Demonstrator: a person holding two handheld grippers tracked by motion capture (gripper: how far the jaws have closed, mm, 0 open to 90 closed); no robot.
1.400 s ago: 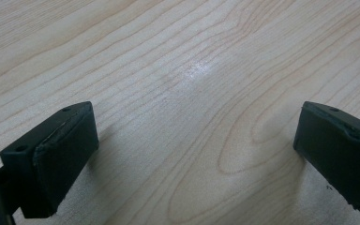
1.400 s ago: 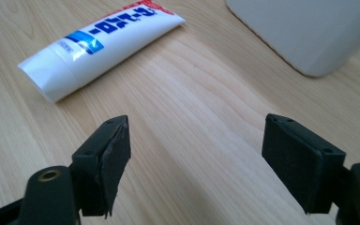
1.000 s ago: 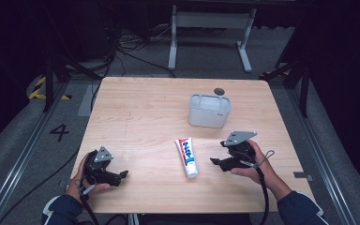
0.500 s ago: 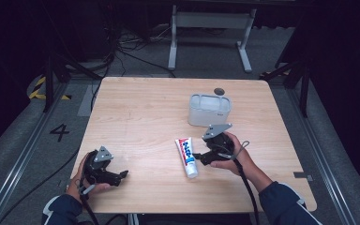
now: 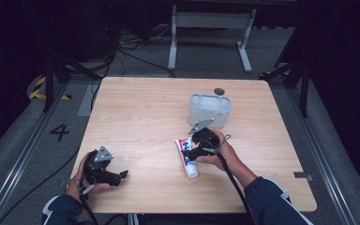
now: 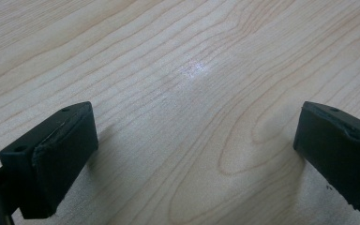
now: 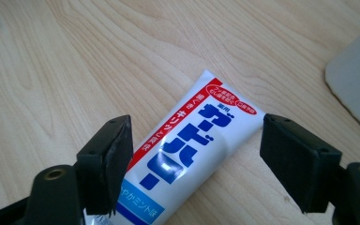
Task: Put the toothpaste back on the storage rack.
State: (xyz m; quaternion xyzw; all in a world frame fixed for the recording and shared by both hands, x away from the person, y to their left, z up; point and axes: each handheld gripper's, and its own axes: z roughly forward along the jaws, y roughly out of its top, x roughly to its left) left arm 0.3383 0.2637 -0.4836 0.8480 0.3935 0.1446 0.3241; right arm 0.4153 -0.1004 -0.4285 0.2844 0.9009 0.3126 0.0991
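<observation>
Broadly, the wooden table takes the centre of the high view, with its far edge across the upper middle and its near edge along the bottom. Upper left and centre left of the tabletop are bare wood, with wide room for moving. Dark floor and rails run down both sides of the frame.

A grey container stands upper right of the table's centre, with a small dark disc just behind it near the far edge.

The toothpaste tube lies flat just below the container, right of centre, with its cap end toward the bottom of the frame and its flat crimped end toward the container.

The right gripper sits directly over the tube's upper half, close in front of the container. In the right gripper view the jaws stand wide on either side of the toothpaste tube; the left jaw overlaps the tube's edge, and the right jaw is just clear of its corner. No squeeze shows on the tube. The container's pale corner shows at the right edge of that view.

The left gripper rests at lower left, near the table's near edge, well apart from the tube. Its jaws stand wide over bare wood, with nothing between them.
</observation>
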